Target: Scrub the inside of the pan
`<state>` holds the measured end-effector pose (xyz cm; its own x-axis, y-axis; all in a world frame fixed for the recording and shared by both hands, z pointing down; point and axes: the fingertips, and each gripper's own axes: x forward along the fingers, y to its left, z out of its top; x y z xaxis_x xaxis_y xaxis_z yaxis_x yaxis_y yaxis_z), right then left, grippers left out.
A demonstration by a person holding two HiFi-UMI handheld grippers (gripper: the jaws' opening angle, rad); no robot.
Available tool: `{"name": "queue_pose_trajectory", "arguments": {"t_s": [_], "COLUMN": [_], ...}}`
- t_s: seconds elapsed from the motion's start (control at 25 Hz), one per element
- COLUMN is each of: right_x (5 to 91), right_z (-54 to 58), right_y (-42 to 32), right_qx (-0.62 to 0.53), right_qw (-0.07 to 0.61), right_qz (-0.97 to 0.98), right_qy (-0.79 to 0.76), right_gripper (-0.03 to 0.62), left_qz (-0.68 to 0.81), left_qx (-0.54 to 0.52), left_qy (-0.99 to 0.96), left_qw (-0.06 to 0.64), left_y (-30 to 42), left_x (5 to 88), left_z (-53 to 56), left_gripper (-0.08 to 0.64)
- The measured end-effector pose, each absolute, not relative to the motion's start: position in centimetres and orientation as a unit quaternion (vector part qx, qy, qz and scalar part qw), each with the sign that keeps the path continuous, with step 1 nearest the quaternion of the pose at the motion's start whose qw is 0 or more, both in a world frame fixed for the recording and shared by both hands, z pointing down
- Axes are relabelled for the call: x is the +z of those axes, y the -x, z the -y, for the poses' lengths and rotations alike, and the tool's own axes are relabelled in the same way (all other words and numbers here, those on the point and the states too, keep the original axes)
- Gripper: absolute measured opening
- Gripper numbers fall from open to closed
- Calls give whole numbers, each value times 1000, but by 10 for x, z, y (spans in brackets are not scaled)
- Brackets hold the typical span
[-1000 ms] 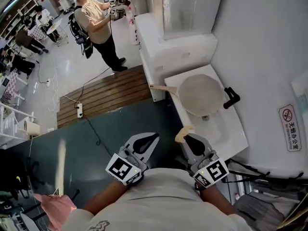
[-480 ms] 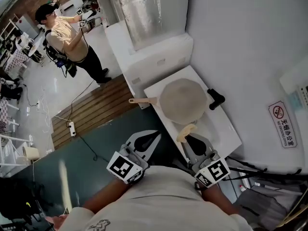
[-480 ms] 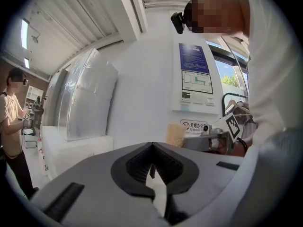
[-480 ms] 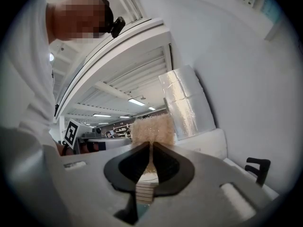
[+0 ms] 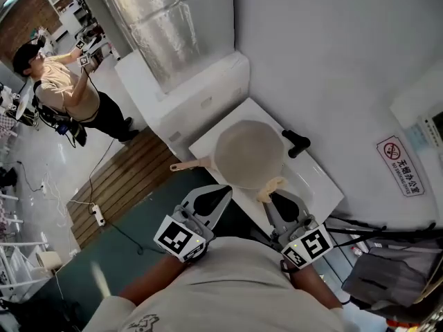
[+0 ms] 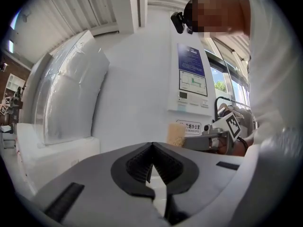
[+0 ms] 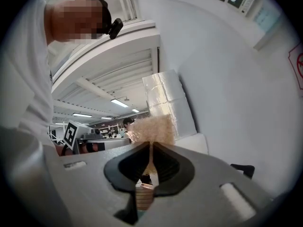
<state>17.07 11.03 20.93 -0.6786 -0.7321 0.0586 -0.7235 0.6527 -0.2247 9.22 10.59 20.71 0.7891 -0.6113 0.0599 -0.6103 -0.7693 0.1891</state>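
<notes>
A beige pan (image 5: 248, 153) with a wooden handle (image 5: 191, 164) lies over the white sink (image 5: 315, 185), its handle sticking out to the left past the sink's edge. My right gripper (image 5: 279, 198) is shut on a tan scrub sponge (image 5: 270, 188), held just in front of the pan's near rim. In the right gripper view the sponge (image 7: 150, 129) pokes up from between the closed jaws. My left gripper (image 5: 214, 200) is shut and holds nothing, level with the sink's left corner, below the handle.
A black tap (image 5: 299, 142) sits behind the pan. A white cabinet (image 5: 197, 99) and a foil-wrapped duct (image 5: 156, 33) stand to the left of the sink. A person (image 5: 62, 92) stands far off on the floor. A sign (image 5: 400, 166) hangs on the right wall.
The view has swung so that the sink and pan sit nearer the middle. The right gripper with the sponge now reaches the pan's near rim. Both grippers stay shut.
</notes>
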Motion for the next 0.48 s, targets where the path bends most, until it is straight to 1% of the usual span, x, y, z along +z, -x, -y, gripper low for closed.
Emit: {"name": "queue_pose_trajectory", "arguments": {"t_s": [0.48], "right_x": [197], "right_z": [-44], "right_y": [-128], "right_qx": [-100], "right_qw": [28], "right_qz": [-858], "right_qy": [504], "right_gripper": [25], "left_qz": [241], "left_qx": [3], "left_qy": [-966], "left_qw": [91], "left_y": [-28], "left_x": [196], "left_z": [-26], "left_gripper": [-3]}}
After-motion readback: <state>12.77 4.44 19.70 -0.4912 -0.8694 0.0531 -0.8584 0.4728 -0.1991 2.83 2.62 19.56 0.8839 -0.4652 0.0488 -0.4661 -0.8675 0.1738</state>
